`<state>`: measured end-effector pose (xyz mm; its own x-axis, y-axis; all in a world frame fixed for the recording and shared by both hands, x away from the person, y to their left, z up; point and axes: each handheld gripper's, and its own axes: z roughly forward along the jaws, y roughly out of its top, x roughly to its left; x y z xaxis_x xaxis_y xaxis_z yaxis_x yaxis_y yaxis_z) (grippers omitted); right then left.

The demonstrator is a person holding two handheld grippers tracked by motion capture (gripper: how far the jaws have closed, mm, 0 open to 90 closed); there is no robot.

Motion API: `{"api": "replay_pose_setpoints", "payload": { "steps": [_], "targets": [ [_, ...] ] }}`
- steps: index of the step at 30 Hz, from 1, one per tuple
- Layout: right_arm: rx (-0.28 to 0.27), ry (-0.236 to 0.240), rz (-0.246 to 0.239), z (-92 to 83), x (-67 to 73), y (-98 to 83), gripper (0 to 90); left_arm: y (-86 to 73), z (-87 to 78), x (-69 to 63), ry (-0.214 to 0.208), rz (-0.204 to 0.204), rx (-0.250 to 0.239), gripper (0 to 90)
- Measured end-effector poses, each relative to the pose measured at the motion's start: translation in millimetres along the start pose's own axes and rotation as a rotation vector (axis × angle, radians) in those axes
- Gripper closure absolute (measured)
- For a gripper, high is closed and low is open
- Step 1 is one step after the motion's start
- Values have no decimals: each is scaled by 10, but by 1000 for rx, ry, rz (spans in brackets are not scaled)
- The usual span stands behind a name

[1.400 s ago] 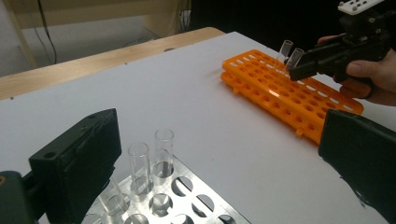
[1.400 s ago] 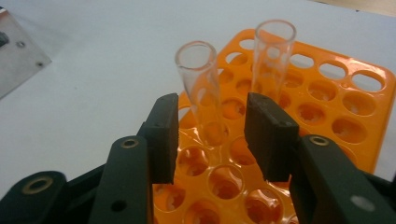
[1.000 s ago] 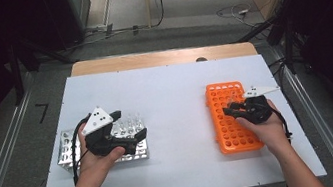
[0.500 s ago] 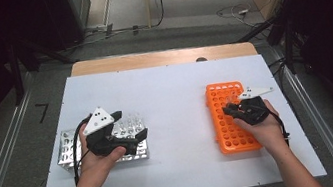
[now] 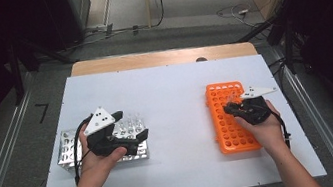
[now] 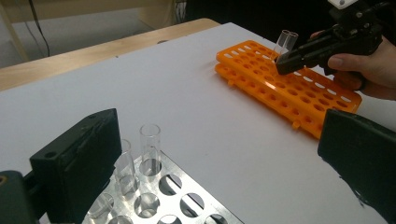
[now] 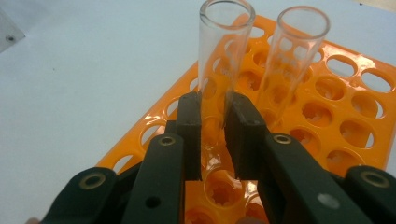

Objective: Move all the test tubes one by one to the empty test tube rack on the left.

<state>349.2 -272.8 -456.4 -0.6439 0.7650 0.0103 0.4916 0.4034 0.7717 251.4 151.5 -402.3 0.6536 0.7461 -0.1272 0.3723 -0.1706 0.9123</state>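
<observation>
Clear glass test tube (image 7: 224, 70) stands in the orange plastic rack (image 7: 345, 93), beside a second clear tube (image 7: 292, 60); my right gripper (image 7: 214, 135) pinches it. Left gripper (image 5: 132, 129), jaws wide, hovers over the metal rack (image 5: 65, 152). Lift straight up, avoiding the neighbour.

The high view looks forward and down on the whole table (image 5: 168, 88). The left gripper view sits low, close above the metal rack (image 6: 187, 196), facing the orange rack (image 6: 285, 84) at 2 o'clock. The right gripper view is very close over that orange rack (image 7: 345, 107), which all three views share.
</observation>
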Motion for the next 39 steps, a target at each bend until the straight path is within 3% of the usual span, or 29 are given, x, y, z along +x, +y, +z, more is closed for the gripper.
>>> {"api": "replay_pose_setpoints", "payload": {
  "steps": [14, 21, 39],
  "targets": [
    [-79, 12, 20, -220, -30, 49, 737, 15, 17, -34, -1, 15, 13, 0],
    [-106, 13, 6, -330, 10, 113, 737, 26, 16, -47, -3, 20, 13, 0],
    [-106, 98, -87, -371, 427, 274, 737, 51, 30, -119, -18, 24, 7, 0]
  ]
}}
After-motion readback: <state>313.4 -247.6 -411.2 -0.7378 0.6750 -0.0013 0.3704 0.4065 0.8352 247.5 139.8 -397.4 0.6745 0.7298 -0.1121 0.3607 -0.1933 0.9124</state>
